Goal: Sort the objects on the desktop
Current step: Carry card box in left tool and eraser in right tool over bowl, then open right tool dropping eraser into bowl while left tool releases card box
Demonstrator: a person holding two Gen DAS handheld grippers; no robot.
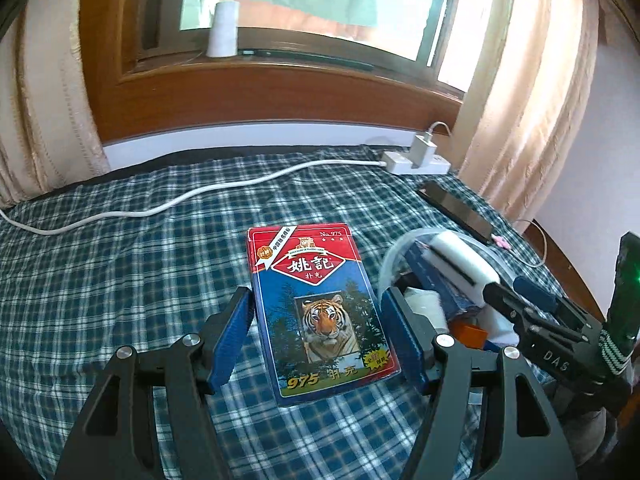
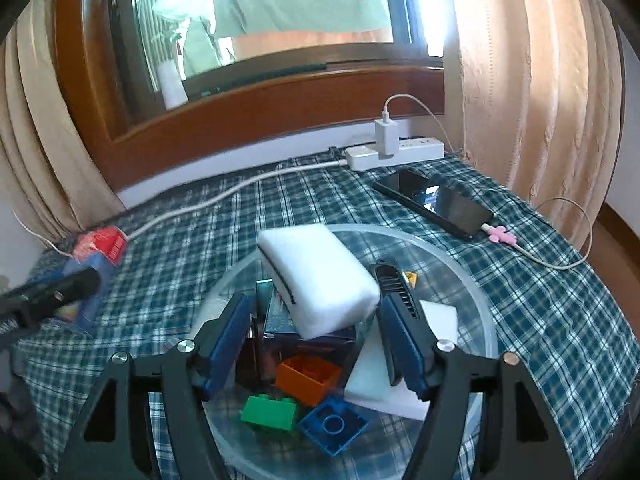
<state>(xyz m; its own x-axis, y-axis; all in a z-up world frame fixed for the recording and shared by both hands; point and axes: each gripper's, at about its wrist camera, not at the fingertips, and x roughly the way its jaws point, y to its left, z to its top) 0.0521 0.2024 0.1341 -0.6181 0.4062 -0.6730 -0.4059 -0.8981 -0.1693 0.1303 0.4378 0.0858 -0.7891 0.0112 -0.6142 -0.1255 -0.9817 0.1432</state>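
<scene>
Left tool [image 1: 316, 340] holding card box [image 1: 320, 312]: carry to bowl [image 2: 472, 280] at 3 o'clock. Right tool [image 2: 314, 344] wide, sponge [image 2: 320, 280] released; back off first.

Glossy wrapped card box [image 1: 320, 312], woven checked cloth [image 1: 120, 280], clear, probably plastic bowl [image 2: 486, 320], spongy white block [image 2: 320, 280].

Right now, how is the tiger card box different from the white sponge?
The tiger card box is colourful, red and blue with a tiger picture; the white sponge is plain white. The card box is between the left tongs, above the checked cloth; the sponge sits tilted on the pile in the clear bowl. Both are rectangular blocks.
</scene>
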